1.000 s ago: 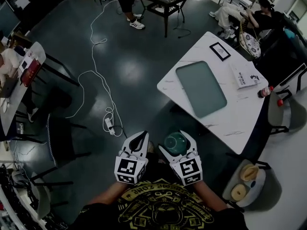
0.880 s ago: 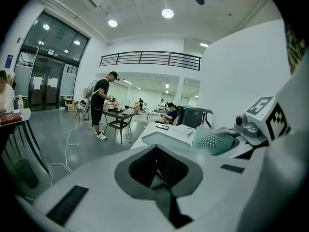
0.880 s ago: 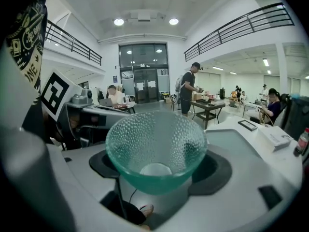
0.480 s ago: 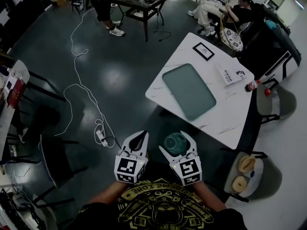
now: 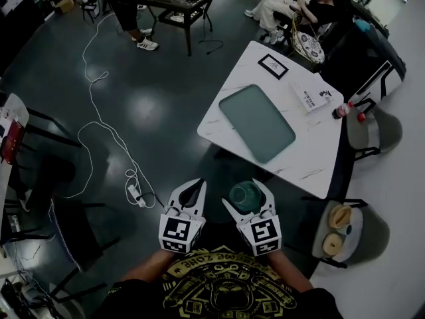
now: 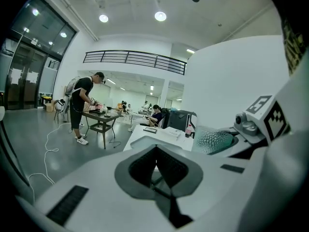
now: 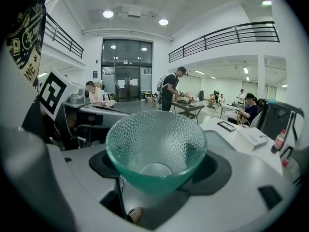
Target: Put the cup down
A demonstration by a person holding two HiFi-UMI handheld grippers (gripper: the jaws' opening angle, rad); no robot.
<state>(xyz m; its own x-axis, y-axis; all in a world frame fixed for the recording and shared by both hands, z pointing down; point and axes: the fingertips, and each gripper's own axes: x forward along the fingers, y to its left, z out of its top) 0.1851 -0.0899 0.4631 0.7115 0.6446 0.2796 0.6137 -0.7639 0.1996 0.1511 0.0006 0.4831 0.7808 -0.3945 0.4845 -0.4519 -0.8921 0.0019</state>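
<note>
A green dimpled glass cup (image 5: 243, 193) is held upright in my right gripper (image 5: 246, 199), whose jaws are shut on its sides, close in front of my chest above the dark floor. In the right gripper view the cup (image 7: 155, 146) fills the middle between the jaws of the right gripper (image 7: 156, 170). My left gripper (image 5: 193, 186) hangs beside it at the left, shut, with nothing in it. The left gripper view shows the left gripper (image 6: 155, 144) closed and the cup (image 6: 212, 141) at the right. A white marble-look table (image 5: 292, 159) stands ahead and to the right.
On the table lie a green tray (image 5: 256, 123), a booklet (image 5: 315, 97), a framed picture (image 5: 273, 66) and a bottle (image 5: 340, 109). A stool with round items (image 5: 339, 228) stands at the right. A cable (image 5: 99, 141) and power strip (image 5: 136, 195) lie on the floor at the left. People are at the far tables.
The table has come nearer and slid left in the head view as the person moves toward it. Both grippers keep their pose, and the cup stays held.
</note>
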